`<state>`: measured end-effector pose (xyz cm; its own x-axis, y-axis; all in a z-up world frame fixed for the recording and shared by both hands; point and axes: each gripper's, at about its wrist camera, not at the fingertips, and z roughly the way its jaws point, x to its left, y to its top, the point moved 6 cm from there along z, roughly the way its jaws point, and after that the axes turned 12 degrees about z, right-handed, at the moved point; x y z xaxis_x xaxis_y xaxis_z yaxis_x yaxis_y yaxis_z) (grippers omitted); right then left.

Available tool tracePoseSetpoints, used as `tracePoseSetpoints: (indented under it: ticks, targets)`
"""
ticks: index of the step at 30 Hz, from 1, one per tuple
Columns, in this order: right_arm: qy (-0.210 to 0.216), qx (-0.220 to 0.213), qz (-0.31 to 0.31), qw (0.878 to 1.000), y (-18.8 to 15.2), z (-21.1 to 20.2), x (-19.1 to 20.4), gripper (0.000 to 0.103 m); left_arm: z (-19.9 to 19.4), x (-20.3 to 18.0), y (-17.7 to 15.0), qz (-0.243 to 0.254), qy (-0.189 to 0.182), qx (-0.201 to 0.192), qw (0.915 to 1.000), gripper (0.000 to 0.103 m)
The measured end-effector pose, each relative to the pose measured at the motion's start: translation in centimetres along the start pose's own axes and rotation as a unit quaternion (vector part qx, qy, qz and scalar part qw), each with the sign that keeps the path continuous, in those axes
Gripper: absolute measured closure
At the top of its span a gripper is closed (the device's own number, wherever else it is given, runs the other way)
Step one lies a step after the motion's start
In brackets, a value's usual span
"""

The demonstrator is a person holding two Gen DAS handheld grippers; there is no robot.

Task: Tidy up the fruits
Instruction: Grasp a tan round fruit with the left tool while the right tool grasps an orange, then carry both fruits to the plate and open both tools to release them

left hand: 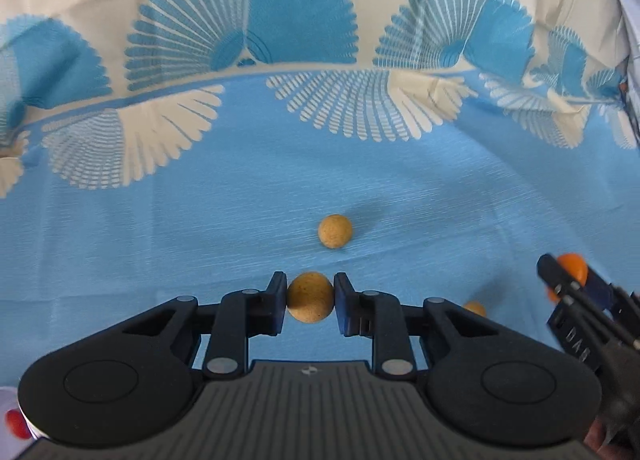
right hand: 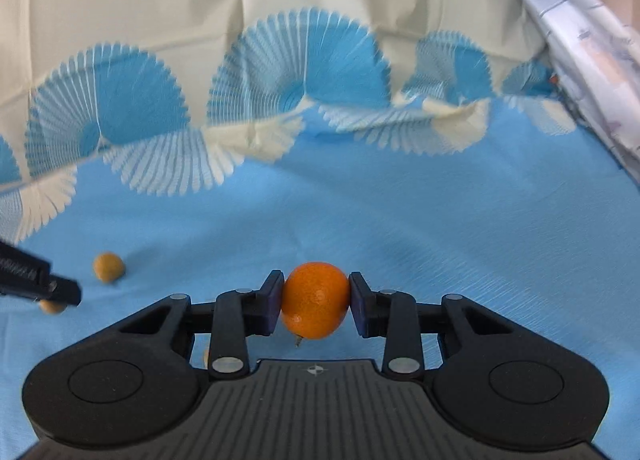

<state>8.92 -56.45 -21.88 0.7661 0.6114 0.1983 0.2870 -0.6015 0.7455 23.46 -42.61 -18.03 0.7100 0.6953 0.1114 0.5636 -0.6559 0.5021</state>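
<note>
My left gripper (left hand: pixel 310 296) is shut on a small tan round fruit (left hand: pixel 310 298), held above the blue cloth. A second tan fruit (left hand: pixel 335 231) lies on the cloth just ahead of it, and a third (left hand: pixel 475 308) shows partly behind the right finger. My right gripper (right hand: pixel 316 298) is shut on an orange fruit (right hand: pixel 316 300), stem end down. That gripper and its orange (left hand: pixel 574 266) show at the right edge of the left wrist view. In the right wrist view a tan fruit (right hand: pixel 108 267) lies at the left, beside the left gripper's finger (right hand: pixel 60 292).
A blue cloth (left hand: pixel 200 220) with white fan patterns covers the surface and rises up as a backdrop. A white container rim with a red fruit (left hand: pixel 16 422) shows at the bottom left corner. A pale patterned sheet (right hand: pixel 580 60) hangs at the far right.
</note>
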Motion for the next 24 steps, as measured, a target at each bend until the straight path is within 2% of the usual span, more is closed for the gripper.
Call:
tracePoseSetpoints:
  ticks: [3,6,11,16,20,24]
  targets:
    - [0.021,-0.015,-0.006,1.0,1.0,-3.6,0.6,0.066,-4.7,2.0,-2.1,-0.007,0.02,-0.015,0.9997,0.076]
    - [0.049,-0.015,-0.011,0.999,0.5,-7.7,2.0,0.066,-8.9,4.6,-5.4,-0.022,0.038,-0.017,0.9989,0.075]
    - [0.108,0.021,-0.019,0.994,-3.0,-13.6,5.9,0.066,-14.2,9.7,-11.6,-0.042,0.076,0.003,0.9962,0.075]
    - [0.174,0.058,-0.051,0.982,-7.3,-19.2,11.4,0.066,-18.3,14.9,-17.0,-0.079,0.096,0.013,0.9921,0.075]
    - [0.219,0.077,-0.083,0.969,-9.9,-23.3,15.5,0.066,-21.1,17.4,-20.1,-0.1,0.114,0.007,0.9884,0.075]
    - [0.243,0.09,-0.112,0.959,-11.9,-25.9,18.6,0.066,-23.1,18.7,-22.0,-0.114,0.124,-0.003,0.9856,0.075]
